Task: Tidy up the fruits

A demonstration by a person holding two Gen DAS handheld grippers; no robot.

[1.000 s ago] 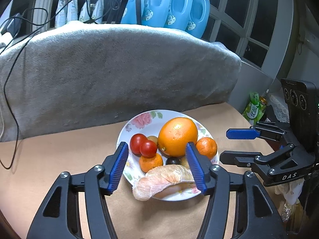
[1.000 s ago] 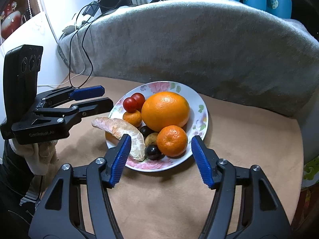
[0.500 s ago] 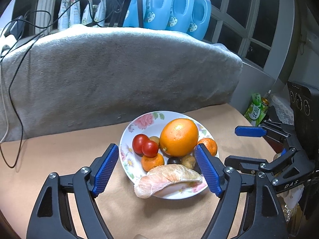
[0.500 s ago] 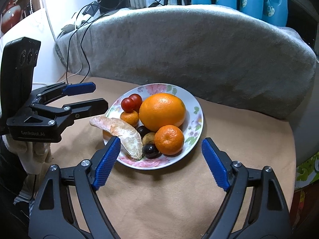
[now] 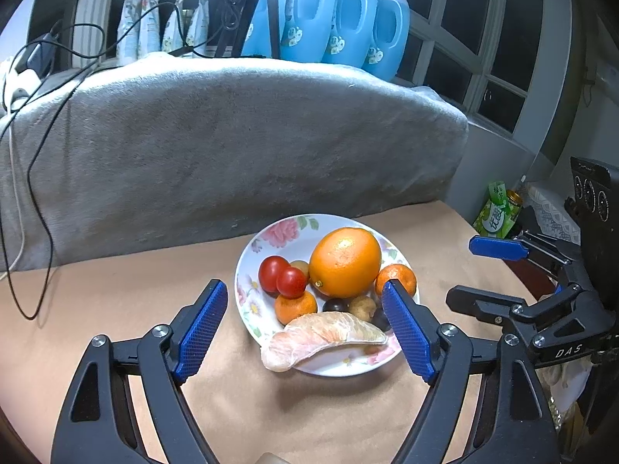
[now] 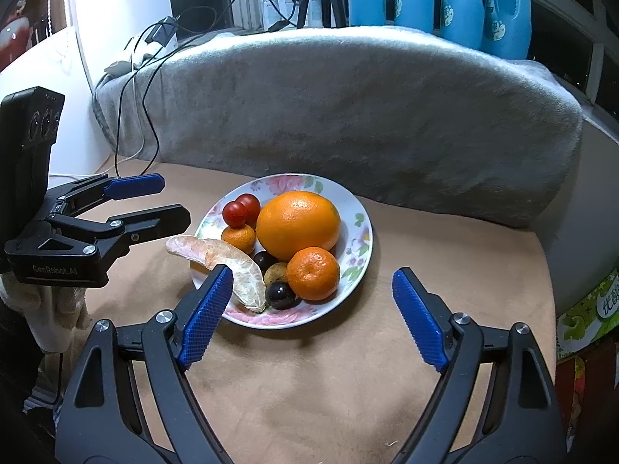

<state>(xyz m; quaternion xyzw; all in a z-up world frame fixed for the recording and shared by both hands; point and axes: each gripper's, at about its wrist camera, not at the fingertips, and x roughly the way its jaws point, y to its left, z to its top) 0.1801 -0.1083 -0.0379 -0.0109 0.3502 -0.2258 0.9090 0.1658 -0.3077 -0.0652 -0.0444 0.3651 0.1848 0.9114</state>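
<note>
Both grippers point(image 5: 305, 332) point(image 6: 313, 315) agape near fruit plate point(image 6: 358, 239).

A floral plate point(image 6: 359, 232) sits on the tan cloth, loaded with fruit; a big orange point(image 6: 298, 224) fills the middle; two cherry tomatoes point(image 6: 241, 208) touch at the far left; a small tangerine point(image 6: 239, 237) sits beside them, another tangerine point(image 6: 313, 272) nearer; dark plums point(image 6: 280, 295) nestle between; a peeled pomelo segment point(image 6: 216, 257) overhangs the left rim.
</note>
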